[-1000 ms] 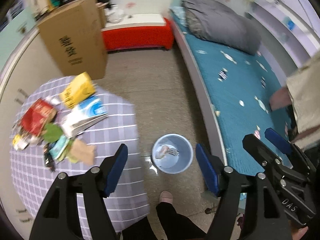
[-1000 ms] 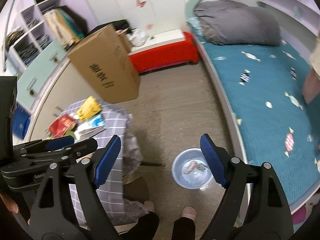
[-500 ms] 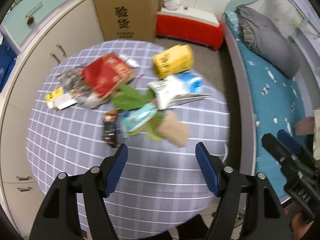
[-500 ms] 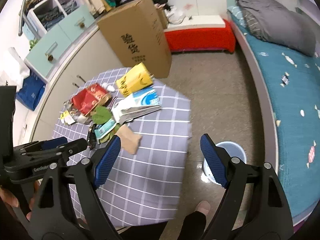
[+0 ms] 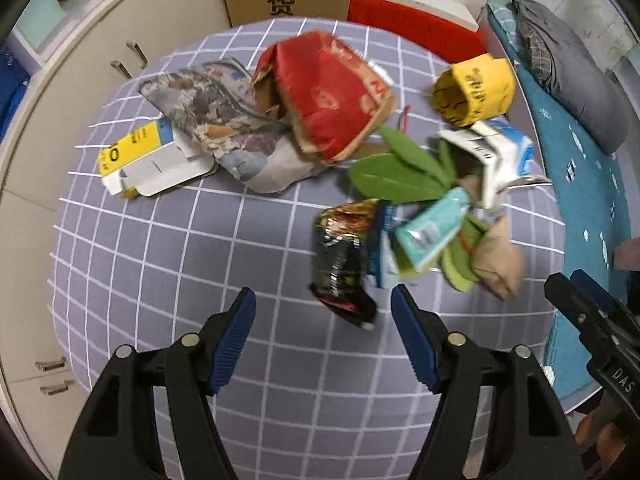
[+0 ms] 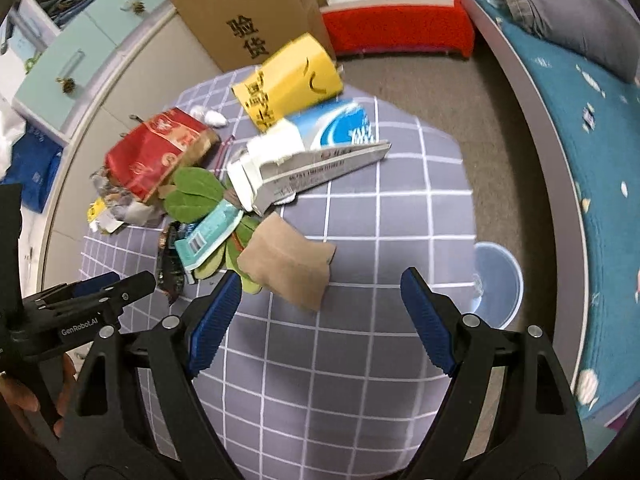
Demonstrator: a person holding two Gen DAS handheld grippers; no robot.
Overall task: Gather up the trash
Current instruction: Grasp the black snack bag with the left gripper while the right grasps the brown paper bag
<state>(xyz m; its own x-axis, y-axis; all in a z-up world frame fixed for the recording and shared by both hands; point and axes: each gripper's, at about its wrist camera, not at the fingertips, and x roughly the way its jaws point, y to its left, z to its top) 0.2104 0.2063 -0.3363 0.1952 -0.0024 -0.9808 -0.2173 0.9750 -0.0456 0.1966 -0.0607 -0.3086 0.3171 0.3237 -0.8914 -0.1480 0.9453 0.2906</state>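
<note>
both cameras now look down on the checked worktop (image 5: 168, 264) and its litter; a second ago they faced the floor, the bed and the blue bin, and the pile has grown larger in each view as the hands came across and down.

the left gripper (image 5: 322, 334) hangs with jaws apart and nothing between them, its pads just short of a dark snack wrapper (image 5: 342, 258). the right gripper (image 6: 320, 316) is likewise wide and empty, its left pad close to a tan paper pouch (image 6: 290, 268).

the trash sits in one loose heap toward the far side of the worktop: red bag (image 5: 328, 92), yellow pack (image 5: 474, 90), blue-and-white carton (image 6: 316, 148), green leaves (image 5: 394, 172), teal sachet (image 5: 430, 230). the bin (image 6: 496, 284) stands on the floor just past the worktop's right edge.

to do this pick well, i judge each gripper should take the nearest loose piece, wrapper for the left, pouch for the right. both are flat and limp, so the pads should straddle an edge or raised fold rather than press flat, and lift slowly so overlapping leaves do not drag along.

only the left wrist view shows the printed paper (image 5: 216, 120) and the flattened yellow-and-white box (image 5: 154, 160) clearly. only the right wrist view shows the bin and the person's hand (image 6: 24, 404) holding the left gripper.
</note>
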